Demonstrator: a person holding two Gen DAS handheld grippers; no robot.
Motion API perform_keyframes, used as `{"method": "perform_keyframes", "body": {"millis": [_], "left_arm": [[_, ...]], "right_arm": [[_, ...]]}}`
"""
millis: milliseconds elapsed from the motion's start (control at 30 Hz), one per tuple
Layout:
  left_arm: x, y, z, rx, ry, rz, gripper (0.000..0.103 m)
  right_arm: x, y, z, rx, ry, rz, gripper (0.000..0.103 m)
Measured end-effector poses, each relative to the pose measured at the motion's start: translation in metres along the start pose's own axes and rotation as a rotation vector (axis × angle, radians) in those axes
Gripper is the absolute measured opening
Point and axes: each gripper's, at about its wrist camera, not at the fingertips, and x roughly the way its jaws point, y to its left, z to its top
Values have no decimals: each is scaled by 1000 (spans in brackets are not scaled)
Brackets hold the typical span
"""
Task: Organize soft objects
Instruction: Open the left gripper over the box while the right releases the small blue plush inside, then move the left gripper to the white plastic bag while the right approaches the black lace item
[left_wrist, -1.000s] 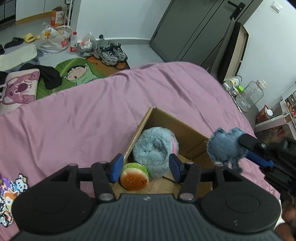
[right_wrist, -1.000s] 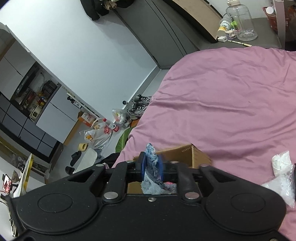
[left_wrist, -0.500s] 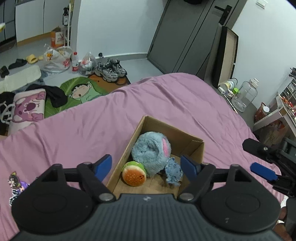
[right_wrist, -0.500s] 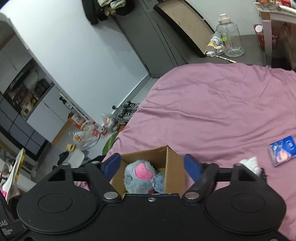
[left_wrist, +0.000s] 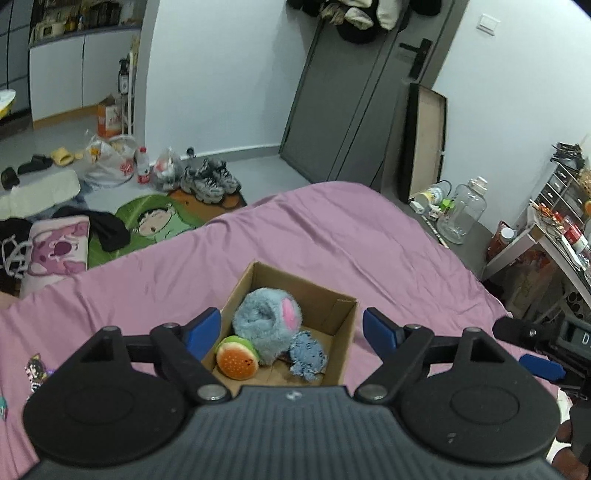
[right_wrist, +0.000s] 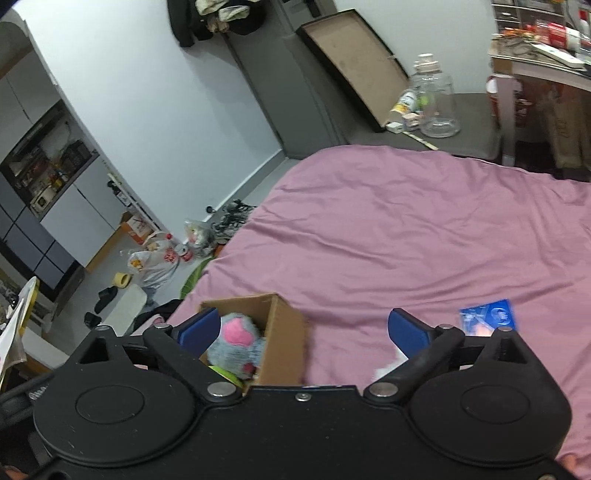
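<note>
An open cardboard box (left_wrist: 343, 317) (right_wrist: 284, 339) stands on the pink bed cover (left_wrist: 332, 236). Inside lie a fluffy grey-blue plush with a pink patch (left_wrist: 266, 325) (right_wrist: 236, 343), a burger plush (left_wrist: 236, 358) and a small blue-grey plush (left_wrist: 308, 356). My left gripper (left_wrist: 291, 330) hangs open above the box's near side, nothing between its blue pads. My right gripper (right_wrist: 301, 330) is opening wide beside the box, empty; in the left wrist view it shows at the right edge (left_wrist: 532, 347).
A blue card (right_wrist: 487, 317) and a white crumpled bit (right_wrist: 388, 365) lie on the cover right of the box. Shoes (left_wrist: 210, 179), bags (left_wrist: 107, 162) and cushions (left_wrist: 59, 243) litter the floor beyond the bed. A clear jug (left_wrist: 463, 210) and a desk (left_wrist: 554, 243) stand at the right.
The right gripper let go of the small blue-grey plush, which now lies in the box. Both grippers opened wider and pulled back and up from the box.
</note>
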Motion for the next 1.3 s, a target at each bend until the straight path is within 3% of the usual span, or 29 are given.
{"method": "perform_keyframes", "body": {"millis": [267, 633, 767, 1033, 1300], "left_arm": [[-9, -27, -10, 15, 26, -15, 83], [1, -70, -36, 89, 73, -15, 83], [10, -84, -46, 88, 95, -20, 83], [26, -113, -65, 99, 116, -18, 83], [51, -135, -85, 83, 150, -16, 83]], "right_arm": [[-12, -52, -6, 40, 6, -22, 103], [-10, -109, -27, 205, 9, -1, 102], [3, -127, -36, 265, 60, 8, 88], [10, -155, -45, 361, 97, 58, 79], [23, -176, -50, 424, 131, 82, 60]]}}
